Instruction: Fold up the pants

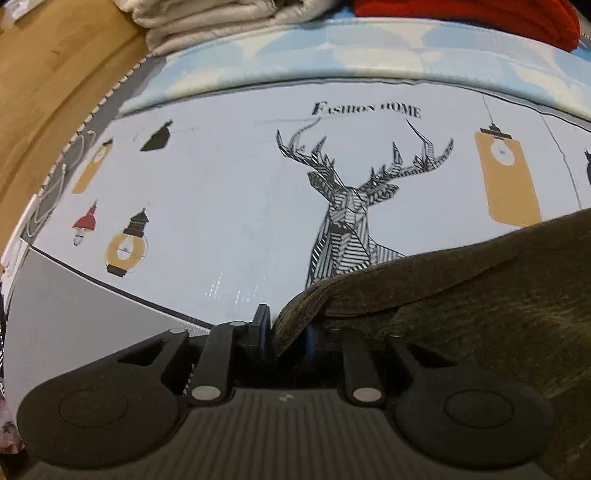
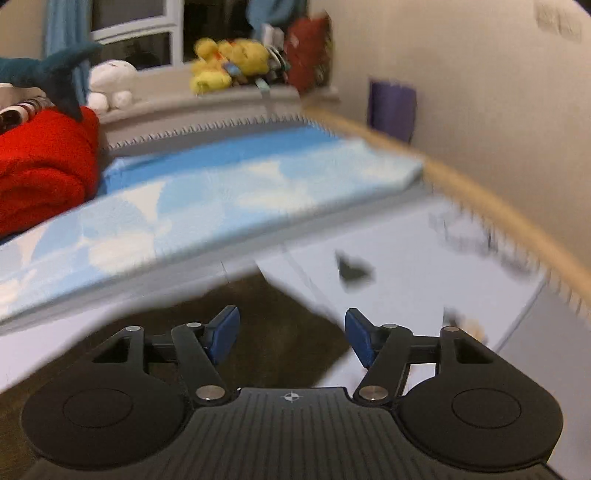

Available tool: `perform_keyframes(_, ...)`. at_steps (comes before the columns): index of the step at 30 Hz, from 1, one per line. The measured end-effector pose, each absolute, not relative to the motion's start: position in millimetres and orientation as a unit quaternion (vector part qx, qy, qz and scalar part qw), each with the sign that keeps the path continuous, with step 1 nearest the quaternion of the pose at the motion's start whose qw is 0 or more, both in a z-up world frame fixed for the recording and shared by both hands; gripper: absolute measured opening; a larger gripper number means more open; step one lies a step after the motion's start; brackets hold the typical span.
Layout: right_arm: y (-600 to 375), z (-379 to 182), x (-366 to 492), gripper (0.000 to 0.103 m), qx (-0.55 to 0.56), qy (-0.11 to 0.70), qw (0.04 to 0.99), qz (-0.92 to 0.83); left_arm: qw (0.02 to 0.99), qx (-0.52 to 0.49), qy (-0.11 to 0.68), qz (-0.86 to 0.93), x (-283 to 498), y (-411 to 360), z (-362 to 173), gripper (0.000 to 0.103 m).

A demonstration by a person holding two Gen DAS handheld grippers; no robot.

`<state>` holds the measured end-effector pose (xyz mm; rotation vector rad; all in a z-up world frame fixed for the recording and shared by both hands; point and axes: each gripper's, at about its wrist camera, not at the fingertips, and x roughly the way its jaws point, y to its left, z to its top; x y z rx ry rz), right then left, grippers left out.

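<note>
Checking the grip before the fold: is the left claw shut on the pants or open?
Shut. The left claw pinches an edge of the dark brown pants between its blue pads, with no gap showing.

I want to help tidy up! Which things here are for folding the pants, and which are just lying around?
For the job:
- dark brown pants
- left gripper, shut on the pants' edge
- right gripper, open above the pants
- deer-print mat under the pants

Just lying about:
- red blanket
- cream folded cloth
- blue cloud blanket
- yellow plush toy
- white plush toy
</note>
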<state>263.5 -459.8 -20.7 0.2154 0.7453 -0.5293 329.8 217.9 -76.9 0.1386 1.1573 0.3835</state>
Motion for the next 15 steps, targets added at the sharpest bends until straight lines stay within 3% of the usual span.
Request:
perform_keyframes(3,-487,-71,255,0.059,0.196,0.424,0.842,-0.269,0.812,0.056,0.551,0.181,329,219,-68,0.031)
perform_keyframes(5,-508,-88,255,0.058,0.29,0.414,0.821,-0.267,0.812,0.046,0.552,0.182,329,221,-65,0.033)
perform_keyframes(9,-504,-110,268,0.059,0.278,0.43,0.826,-0.235,0.824,0.083,0.541,0.148,330,223,-75,0.035)
perform_keyframes(11,-500,-113,274,0.059,0.249,0.425,0.839,-0.23,0.825,0.157,0.531,0.114,326,215,-81,0.047)
perform_keyframes(13,-495,-115,282,0.058,0.225,0.425,0.848,-0.221,0.81,0.248,0.524,0.086,316,202,-84,0.076)
perform_keyframes(14,-495,-116,285,0.055,0.215,0.424,0.854,-0.214,0.807,0.273,0.518,0.078,312,197,-79,0.078)
perform_keyframes(15,-493,-118,288,0.046,0.201,0.423,0.859,-0.207,0.814,0.274,0.506,0.074,308,196,-70,0.083)
